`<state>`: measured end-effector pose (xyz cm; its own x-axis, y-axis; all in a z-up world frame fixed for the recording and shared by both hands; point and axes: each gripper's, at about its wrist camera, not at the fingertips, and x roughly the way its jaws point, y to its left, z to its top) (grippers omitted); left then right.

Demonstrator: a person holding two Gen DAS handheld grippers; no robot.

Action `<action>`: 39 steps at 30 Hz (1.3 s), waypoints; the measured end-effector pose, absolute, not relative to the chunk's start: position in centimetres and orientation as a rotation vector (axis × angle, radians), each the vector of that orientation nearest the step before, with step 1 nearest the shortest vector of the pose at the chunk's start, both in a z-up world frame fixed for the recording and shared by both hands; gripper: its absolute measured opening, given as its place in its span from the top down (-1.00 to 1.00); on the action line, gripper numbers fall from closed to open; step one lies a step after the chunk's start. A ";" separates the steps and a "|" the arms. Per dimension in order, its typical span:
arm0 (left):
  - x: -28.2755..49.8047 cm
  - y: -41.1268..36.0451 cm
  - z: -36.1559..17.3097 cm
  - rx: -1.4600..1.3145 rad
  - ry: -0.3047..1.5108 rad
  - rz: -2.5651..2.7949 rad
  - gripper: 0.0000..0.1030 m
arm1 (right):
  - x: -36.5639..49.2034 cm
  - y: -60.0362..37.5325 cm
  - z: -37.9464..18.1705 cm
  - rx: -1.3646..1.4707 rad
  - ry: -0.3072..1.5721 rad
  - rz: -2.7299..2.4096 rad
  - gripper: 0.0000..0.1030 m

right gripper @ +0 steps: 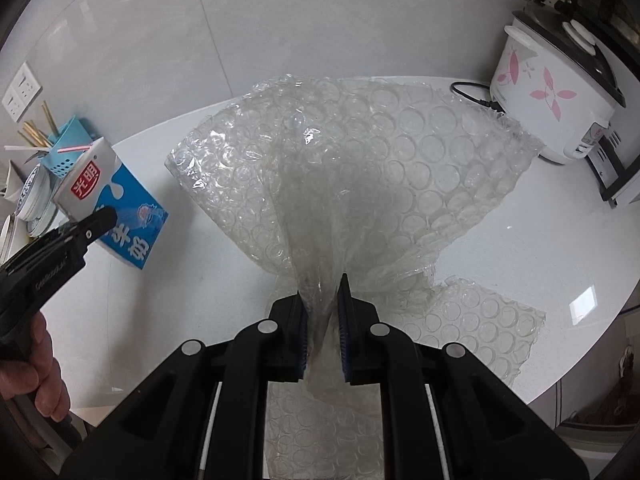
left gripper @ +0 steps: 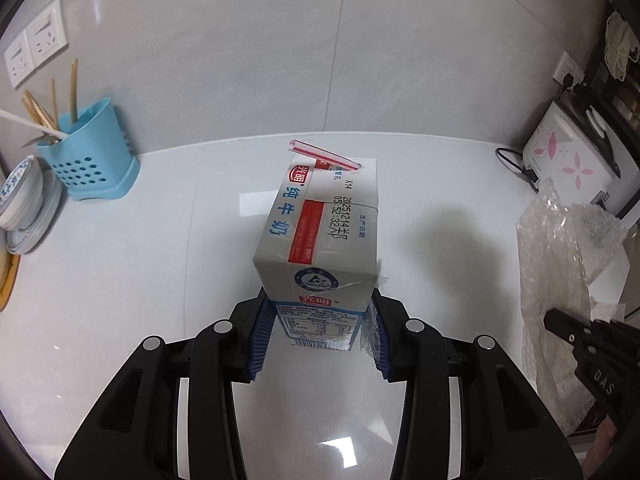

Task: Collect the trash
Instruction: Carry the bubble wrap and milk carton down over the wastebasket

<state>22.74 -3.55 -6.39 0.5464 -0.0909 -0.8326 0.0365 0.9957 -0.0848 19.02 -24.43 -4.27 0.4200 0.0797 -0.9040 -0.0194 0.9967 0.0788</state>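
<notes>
1. far left by the wall: blue cup point(left gripper: 93, 152) full of chopsticks, stacked bowls point(left gripper: 20, 204) beside it.
2. left gripper point(left gripper: 320, 332) pinching the milk box point(left gripper: 320, 240) on both sides, held up off the white counter point(left gripper: 120, 280), pink straw point(left gripper: 324, 154) poking out the top.
3. right gripper point(right gripper: 323, 320) squeezed tight on the bubble wrap point(right gripper: 360, 168), bunched up between the pads, the rest hanging over the counter.
4. far right: white rice cooker point(right gripper: 560, 92) with pink flowers.

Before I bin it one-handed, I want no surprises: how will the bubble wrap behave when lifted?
Probably floppy: the bubble wrap bunches where the right hand-held gripper pinches it. Likely light, hanging from one pinch. Its loose tail may drag across the counter.
</notes>
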 end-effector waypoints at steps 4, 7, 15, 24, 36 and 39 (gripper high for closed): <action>20.8 -3.2 -6.1 -0.070 1.003 -0.071 0.21 | 18.3 -24.4 -4.1 0.047 1.121 0.087 0.78; 19.2 -3.0 -5.9 -0.077 1.008 -0.058 0.21 | 18.1 -24.6 -3.9 0.040 1.113 0.106 0.78; 15.2 -2.6 -5.5 -0.104 1.035 -0.023 0.21 | 16.4 -24.5 -3.0 0.011 1.091 0.157 0.78; 10.5 -2.8 -5.3 -0.126 1.049 0.002 0.21 | 13.0 -23.6 -2.1 -0.016 1.068 0.203 0.78; 4.1 -3.6 -5.1 -0.154 1.044 0.016 0.21 | 8.2 -23.9 -1.8 -0.040 1.054 0.253 0.78; 2.6 -3.9 -5.2 -0.157 1.043 0.015 0.21 | 7.0 -24.2 -1.8 -0.045 1.046 0.254 0.78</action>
